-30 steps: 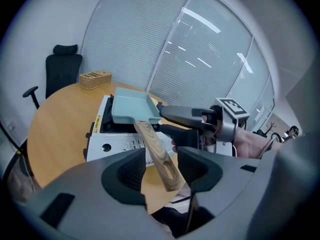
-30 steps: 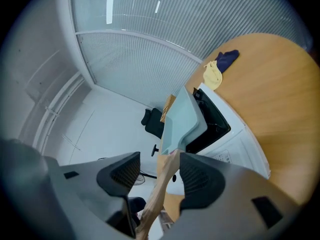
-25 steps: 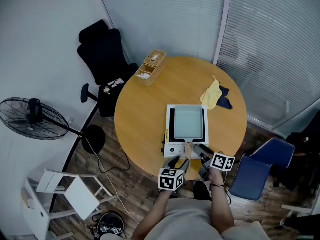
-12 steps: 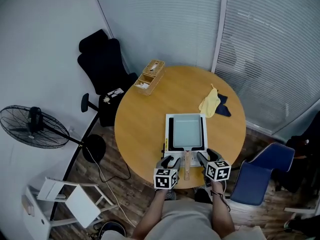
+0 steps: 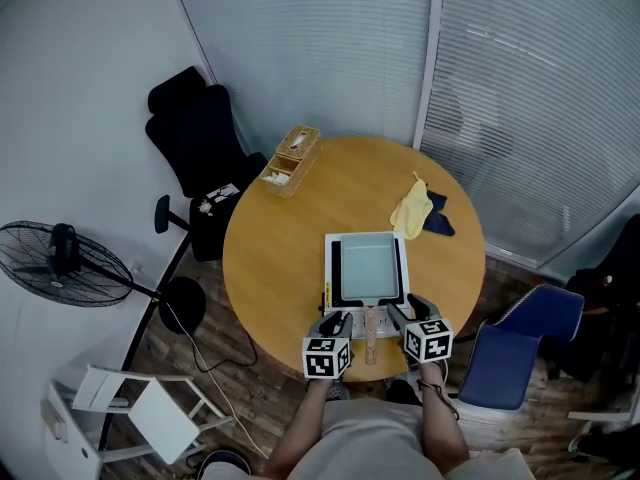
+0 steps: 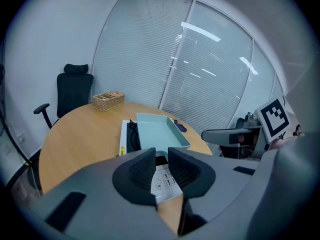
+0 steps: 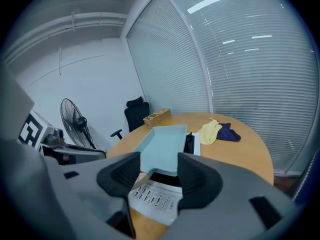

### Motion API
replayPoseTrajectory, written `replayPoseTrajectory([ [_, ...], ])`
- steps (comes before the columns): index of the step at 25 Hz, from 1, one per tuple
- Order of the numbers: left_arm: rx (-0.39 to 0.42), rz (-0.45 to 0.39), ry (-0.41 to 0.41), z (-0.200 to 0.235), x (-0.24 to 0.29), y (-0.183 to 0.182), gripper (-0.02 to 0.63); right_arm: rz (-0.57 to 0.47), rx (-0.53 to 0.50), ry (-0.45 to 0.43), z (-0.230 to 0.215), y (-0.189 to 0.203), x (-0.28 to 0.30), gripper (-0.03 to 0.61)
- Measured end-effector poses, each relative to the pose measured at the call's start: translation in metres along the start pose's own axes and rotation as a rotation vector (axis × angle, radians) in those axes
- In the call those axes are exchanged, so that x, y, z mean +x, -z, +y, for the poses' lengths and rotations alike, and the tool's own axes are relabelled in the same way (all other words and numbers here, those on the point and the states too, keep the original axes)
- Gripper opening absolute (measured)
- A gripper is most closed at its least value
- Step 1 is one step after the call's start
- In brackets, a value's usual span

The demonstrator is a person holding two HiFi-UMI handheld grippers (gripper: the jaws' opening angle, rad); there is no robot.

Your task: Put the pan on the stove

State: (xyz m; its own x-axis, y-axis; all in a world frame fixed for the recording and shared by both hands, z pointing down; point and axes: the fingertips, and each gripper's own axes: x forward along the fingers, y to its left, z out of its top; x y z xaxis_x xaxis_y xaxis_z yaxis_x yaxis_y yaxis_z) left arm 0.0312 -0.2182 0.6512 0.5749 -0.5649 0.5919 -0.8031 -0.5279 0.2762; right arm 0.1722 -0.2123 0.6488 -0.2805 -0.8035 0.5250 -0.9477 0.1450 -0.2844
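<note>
At the near edge of the round table (image 5: 280,258), my two claws flank the wooden handle (image 5: 371,330) of the pale teal pan (image 5: 369,271). The pan sits square on the white stove (image 5: 329,268) at the table's middle. The left gripper (image 5: 335,320) is closing its jaws on nothing, and the narrow gap shows only the stove's label beyond. The right gripper (image 5: 400,315) stands spread, likewise empty, just right of the handle. I judge the placing done: the pan lies level on the stove and neither claw grips it. The next move, as I read it, is to draw both claws clear toward me without knocking the handle that juts out between them.
</note>
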Motion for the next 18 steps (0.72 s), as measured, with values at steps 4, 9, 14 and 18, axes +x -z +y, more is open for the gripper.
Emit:
replayPoseTrajectory([
  [4, -0.02, -0.018, -0.015, 0.0052, -0.0018, -0.0045, 0.054, -0.006, -0.018, 0.011, -0.0012, -0.0044, 0.0, 0.197],
  [9, -0.037, -0.041, -0.016, 0.0065, -0.0038, -0.0059, 0.035, -0.013, -0.052, 0.006, 0.0009, -0.0071, 0.0001, 0.106],
  [14, -0.07, -0.054, -0.009, 0.0053, -0.0059, -0.0074, 0.029, -0.008, -0.07, 0.006, 0.0017, -0.0068, -0.0009, 0.038],
  [18, -0.058, -0.061, -0.013, 0.0029, -0.0057, -0.0093, 0.028, -0.004, -0.063, 0.007, -0.0012, -0.0059, -0.0017, 0.023],
])
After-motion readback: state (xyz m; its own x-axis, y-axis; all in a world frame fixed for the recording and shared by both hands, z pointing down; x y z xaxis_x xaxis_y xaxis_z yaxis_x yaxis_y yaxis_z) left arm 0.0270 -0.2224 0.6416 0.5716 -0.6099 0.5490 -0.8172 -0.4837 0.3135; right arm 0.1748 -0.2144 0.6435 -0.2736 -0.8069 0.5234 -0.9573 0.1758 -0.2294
